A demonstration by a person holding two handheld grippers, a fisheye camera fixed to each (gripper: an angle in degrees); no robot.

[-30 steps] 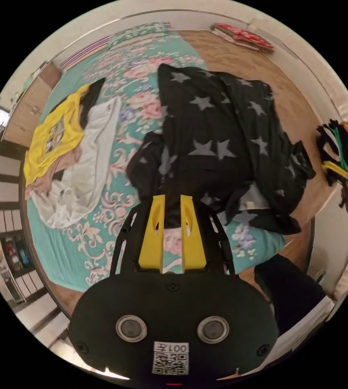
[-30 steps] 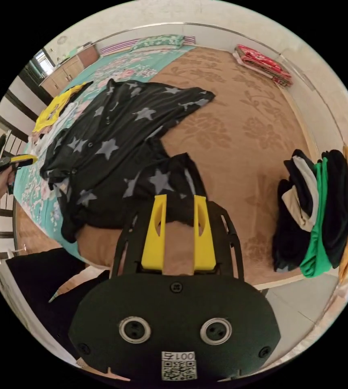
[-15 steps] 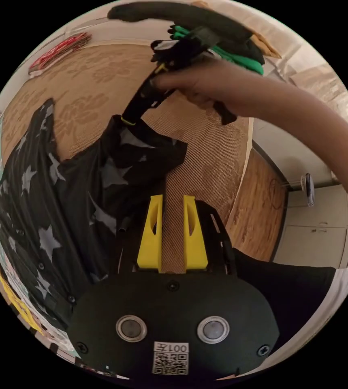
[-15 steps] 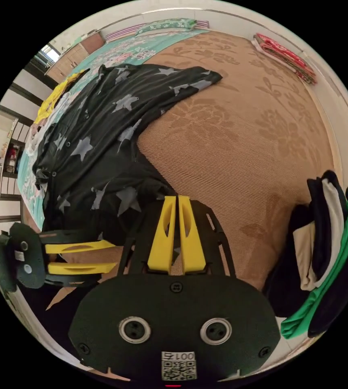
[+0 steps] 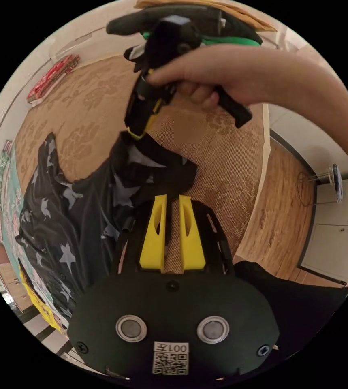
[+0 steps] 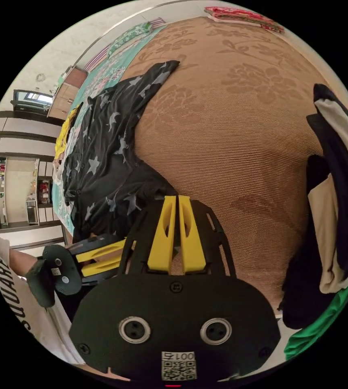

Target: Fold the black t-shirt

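Note:
A black shirt with grey stars (image 6: 105,162) lies spread across the brown mat (image 6: 242,121) and the teal sheet. My right gripper (image 6: 176,198) is shut on the shirt's near corner. In the left gripper view a hand holds that same right gripper (image 5: 135,131), which pulls the corner up into a peak over the shirt (image 5: 80,202). My left gripper (image 5: 172,199) stands a little open just short of the shirt's near edge, with brown mat showing between its jaws. It also appears low on the left of the right gripper view as the left gripper (image 6: 117,252).
A stack of folded clothes (image 6: 336,182) in black, cream and green sits at the mat's edge, close to the right gripper. A red folded cloth (image 6: 242,14) lies at the far end. A yellow garment (image 6: 62,133) rests on the teal floral sheet (image 6: 113,69). Wooden floor (image 5: 279,210) borders the mat.
The right gripper closed on the shirt's corner and drew it towards the folded stack. The left gripper swung from the shirt's far side to the near edge beside the right gripper.

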